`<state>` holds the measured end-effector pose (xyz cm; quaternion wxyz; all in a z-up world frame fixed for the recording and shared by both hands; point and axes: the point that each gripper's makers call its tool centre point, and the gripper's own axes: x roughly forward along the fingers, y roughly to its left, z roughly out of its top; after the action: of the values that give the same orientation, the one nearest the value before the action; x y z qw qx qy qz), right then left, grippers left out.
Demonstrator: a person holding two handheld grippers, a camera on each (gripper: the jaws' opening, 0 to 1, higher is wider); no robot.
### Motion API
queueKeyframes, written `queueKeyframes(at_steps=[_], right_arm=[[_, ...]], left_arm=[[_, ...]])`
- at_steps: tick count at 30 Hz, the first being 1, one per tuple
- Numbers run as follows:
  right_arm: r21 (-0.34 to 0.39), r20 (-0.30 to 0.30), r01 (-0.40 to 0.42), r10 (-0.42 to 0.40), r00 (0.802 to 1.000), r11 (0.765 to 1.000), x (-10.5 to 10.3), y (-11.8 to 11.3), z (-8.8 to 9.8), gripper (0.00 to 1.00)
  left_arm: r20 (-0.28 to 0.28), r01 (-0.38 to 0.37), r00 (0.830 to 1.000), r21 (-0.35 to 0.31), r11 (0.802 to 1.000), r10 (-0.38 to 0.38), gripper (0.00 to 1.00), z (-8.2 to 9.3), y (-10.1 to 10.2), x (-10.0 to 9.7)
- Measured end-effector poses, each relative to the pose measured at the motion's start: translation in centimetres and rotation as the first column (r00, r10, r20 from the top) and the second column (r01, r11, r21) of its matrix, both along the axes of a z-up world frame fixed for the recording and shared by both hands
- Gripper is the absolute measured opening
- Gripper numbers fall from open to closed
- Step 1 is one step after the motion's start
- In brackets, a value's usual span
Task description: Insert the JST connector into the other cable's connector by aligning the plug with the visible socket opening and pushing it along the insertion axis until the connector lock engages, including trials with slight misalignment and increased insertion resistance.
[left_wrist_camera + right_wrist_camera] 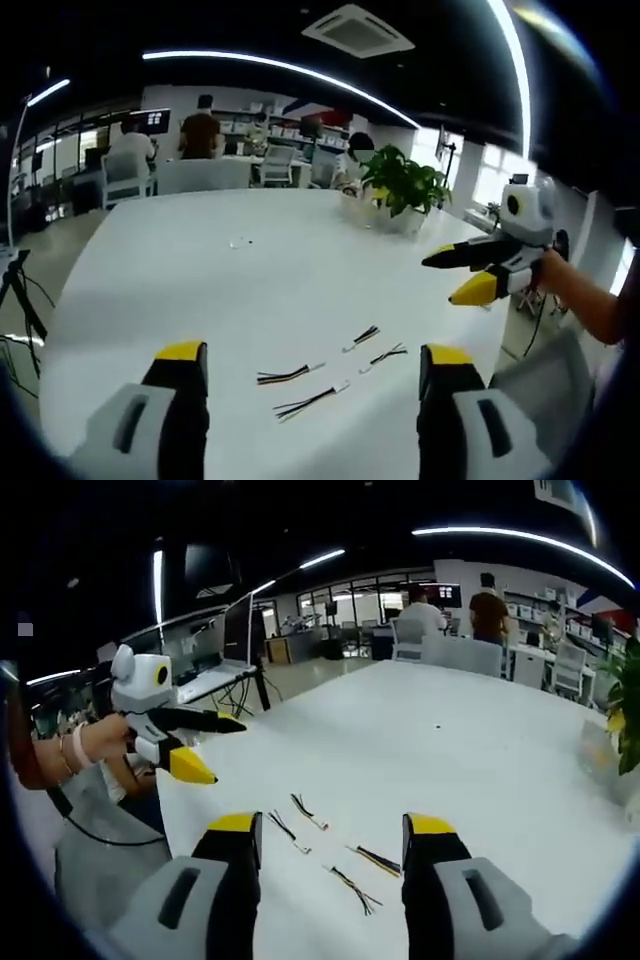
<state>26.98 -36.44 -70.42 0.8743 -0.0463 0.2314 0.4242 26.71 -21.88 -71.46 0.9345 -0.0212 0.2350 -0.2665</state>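
Both tongs [304, 365] [332, 835] wide apart (nothing held) above four cables [330, 372] on white table [200, 270]

Bright ceiling strip lights [300, 68], slightly soft, perhaps blurred edges

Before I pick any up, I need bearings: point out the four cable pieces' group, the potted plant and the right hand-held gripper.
cable pieces [330, 372], left gripper view, middle of group
potted plant [403, 183], left gripper view, leaves
right hand-held gripper [455, 278], left gripper view, between fingertips

four cables [289, 375], one potted plant [403, 185], two grippers [312, 385]
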Motion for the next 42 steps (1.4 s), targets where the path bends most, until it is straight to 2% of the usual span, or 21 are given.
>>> queueKeyframes(at_steps=[5,11,15,17,19,23,25,27,29,32,35,38,42], right_arm=[[-0.020,0.033,-0.057,0.058,0.998,0.998,0.3,0.8,-0.3,0.48],[-0.017,0.036,-0.101,0.102,0.994,0.995,0.7,1.0,-0.8,0.41],[-0.042,0.043,-0.117,0.119,0.992,0.992,1.4,0.5,-1.6,0.39],[-0.044,0.045,-0.124,0.126,0.991,0.991,1.7,0.3,-1.9,0.36],[-0.047,0.071,-0.148,0.151,0.986,0.988,1.9,0.4,-2.1,0.28],[-0.030,0.031,-0.171,0.172,0.985,0.985,2.5,0.4,-3.4,0.19],[-0.040,0.029,-0.189,0.190,0.981,0.981,2.6,0.6,-3.9,0.16],[-0.041,0.016,-0.198,0.199,0.980,0.979,2.7,0.9,-4.3,0.17],[-0.044,0.014,-0.204,0.205,0.979,0.978,2.9,1.2,-4.6,0.18],[-0.048,0.014,-0.227,0.228,0.974,0.973,3.0,1.6,-5.0,0.18],[-0.054,0.012,-0.252,0.253,0.967,0.966,3.0,1.9,-5.4,0.18],[-0.072,0.016,-0.289,0.291,0.957,0.955,2.9,2.2,-6.0,0.19],[-0.053,-0.017,-0.332,0.331,0.943,0.942,2.7,2.3,-7.0,0.18]], left_arm=[[0.026,0.040,0.999,0.003,0.999,-0.040,0.80,0.1,-0.7,0.5],[0.048,0.100,0.994,0.041,0.994,-0.102,0.74,-0.3,-1.6,1.1],[0.031,0.148,0.988,0.054,0.988,-0.150,0.70,-1.0,-2.2,1.3],[0.004,0.166,0.986,0.048,0.985,-0.166,0.67,-1.5,-2.5,1.4],[0.006,0.176,0.984,0.044,0.983,-0.177,0.66,-1.8,-2.6,1.7],[0.002,0.194,0.981,0.057,0.979,-0.194,0.63,-2.4,-2.8,2.3],[-0.011,0.200,0.980,0.048,0.979,-0.200,0.56,-2.6,-3.0,2.3],[-0.013,0.203,0.979,0.000,0.979,-0.203,0.55,-2.4,-3.4,2.3],[-0.019,0.206,0.978,-0.007,0.979,-0.206,0.54,-2.6,-3.5,2.4],[-0.008,0.219,0.976,0.025,0.975,-0.219,0.52,-3.1,-3.5,2.6],[-0.002,0.241,0.970,0.024,0.970,-0.241,0.46,-3.3,-3.6,2.6],[-0.019,0.254,0.967,0.020,0.967,-0.254,0.42,-3.8,-3.6,2.7],[-0.015,0.278,0.961,0.040,0.960,-0.277,0.40,-4.3,-3.6,2.8]])
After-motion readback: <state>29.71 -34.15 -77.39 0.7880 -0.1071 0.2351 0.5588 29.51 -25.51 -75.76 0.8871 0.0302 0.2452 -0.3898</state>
